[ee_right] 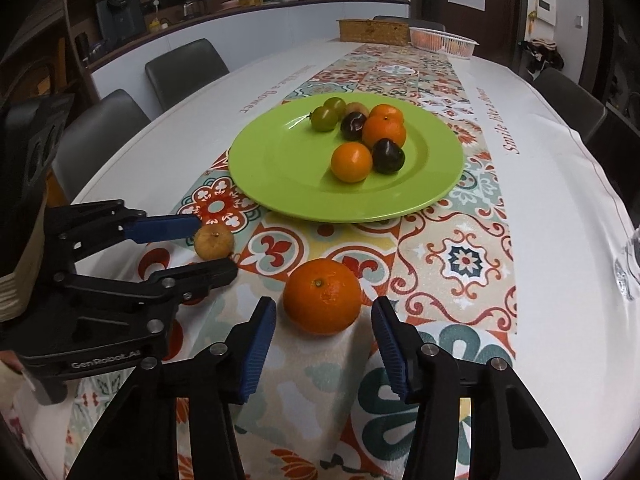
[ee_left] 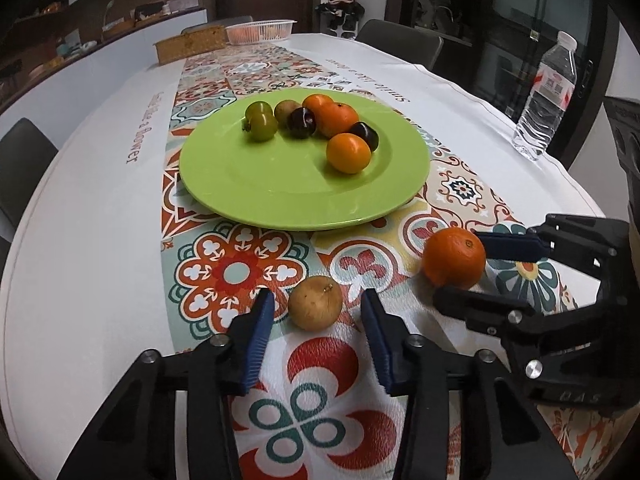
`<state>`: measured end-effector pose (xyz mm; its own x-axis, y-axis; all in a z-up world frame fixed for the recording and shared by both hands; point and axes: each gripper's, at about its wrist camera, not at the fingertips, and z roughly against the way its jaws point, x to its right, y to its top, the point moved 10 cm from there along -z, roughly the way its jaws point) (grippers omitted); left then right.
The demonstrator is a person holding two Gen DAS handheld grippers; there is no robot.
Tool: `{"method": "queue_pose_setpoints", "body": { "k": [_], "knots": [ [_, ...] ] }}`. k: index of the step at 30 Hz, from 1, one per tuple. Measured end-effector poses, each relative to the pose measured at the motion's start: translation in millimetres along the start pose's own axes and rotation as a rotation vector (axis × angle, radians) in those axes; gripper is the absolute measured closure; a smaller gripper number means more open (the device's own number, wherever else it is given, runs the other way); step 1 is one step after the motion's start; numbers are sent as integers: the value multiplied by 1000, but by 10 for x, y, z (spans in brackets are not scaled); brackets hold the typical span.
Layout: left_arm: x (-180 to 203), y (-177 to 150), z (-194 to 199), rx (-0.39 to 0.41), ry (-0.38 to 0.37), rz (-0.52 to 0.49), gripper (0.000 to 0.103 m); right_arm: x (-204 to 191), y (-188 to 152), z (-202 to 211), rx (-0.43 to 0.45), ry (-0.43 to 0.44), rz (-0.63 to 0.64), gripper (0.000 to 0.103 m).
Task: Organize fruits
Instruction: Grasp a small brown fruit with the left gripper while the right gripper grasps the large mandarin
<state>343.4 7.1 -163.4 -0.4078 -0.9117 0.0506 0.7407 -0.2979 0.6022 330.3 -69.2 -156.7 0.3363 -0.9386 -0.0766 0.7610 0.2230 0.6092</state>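
Note:
A green plate (ee_left: pixel 248 184) (ee_right: pixel 280 176) sits mid-table with several fruits on it: oranges, dark plums and green fruits. A small tan fruit (ee_left: pixel 315 302) (ee_right: pixel 214 242) lies on the patterned runner between the open jaws of my left gripper (ee_left: pixel 318 300) (ee_right: pixel 218 245), untouched. A large orange (ee_left: pixel 454 258) (ee_right: pixel 322 301) lies on the runner between the open jaws of my right gripper (ee_right: pixel 324 306) (ee_left: pixel 460 264), not gripped.
A water bottle (ee_left: pixel 546 98) stands at the table's right edge. A wicker box (ee_left: pixel 190 44) (ee_right: pixel 374 31) and a white basket (ee_left: pixel 260 31) (ee_right: pixel 442 42) sit at the far end. Chairs (ee_right: pixel 184 68) surround the table.

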Motion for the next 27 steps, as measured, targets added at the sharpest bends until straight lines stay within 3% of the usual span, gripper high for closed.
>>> {"method": "queue_pose_setpoints", "body": {
  "k": [6, 14, 27],
  "knots": [
    [-26, 37, -23, -2, 12, 42, 76, -15, 6, -50, -2, 1, 6, 58],
    [-5, 22, 40, 6, 14, 64, 76, 8, 15, -37, 10, 13, -5, 62],
    [76, 77, 479, 82, 50, 88, 76, -24, 107, 280, 70, 39, -5, 62]
  ]
}}
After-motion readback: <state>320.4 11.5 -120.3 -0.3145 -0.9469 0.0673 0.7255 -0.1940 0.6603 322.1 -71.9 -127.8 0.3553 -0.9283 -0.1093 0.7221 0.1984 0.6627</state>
